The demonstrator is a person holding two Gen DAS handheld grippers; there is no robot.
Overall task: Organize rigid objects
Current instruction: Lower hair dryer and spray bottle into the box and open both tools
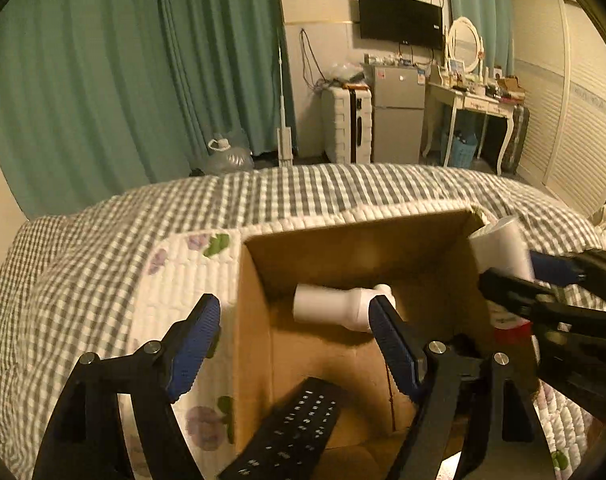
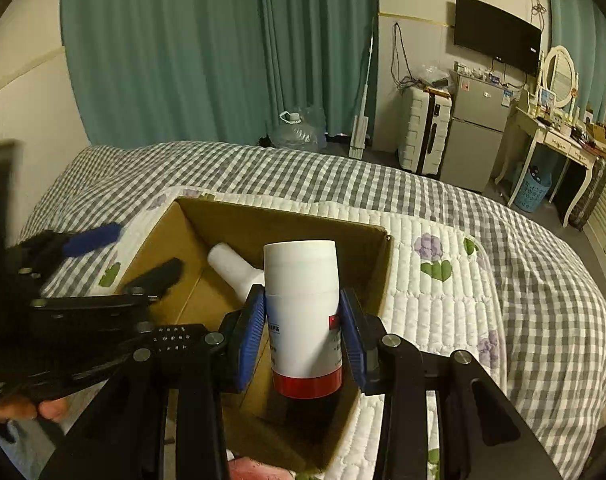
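My right gripper [image 2: 301, 332] fills the lower centre of its own view, its two blue ribbed pads pressed against either side of a white cylindrical plastic container with a red band at its base [image 2: 303, 316]. The jaws are closed partway, gripping that container upright, and it hangs over the open brown cardboard box [image 2: 287, 216] that sits on the bed. In the left wrist view the same container [image 1: 503, 248] shows at the right edge, held above the box's right wall [image 1: 463, 264].

My left gripper [image 1: 295, 348] occupies the lower centre of its view with its jaws spread wide and nothing between them; one blue pad [image 1: 195, 344] hangs over the quilt to the left of the box wall, the other [image 1: 395, 348] over the box interior. In the right wrist view it [image 2: 119, 252] appears at the left edge, blurred.

Inside the box a white plastic bottle with a narrower neck [image 1: 335, 306] lies on its side against the far wall, also visible in the right view just behind the held container [image 2: 235, 268]. A black remote control with rows of small pale buttons [image 1: 291, 432] lies tilted at the bottom of the left frame, its upper end inside the box.

The box rests on a white quilted floral cover [image 2: 435, 292] laid over a grey-and-white checked bedspread [image 2: 263, 172].
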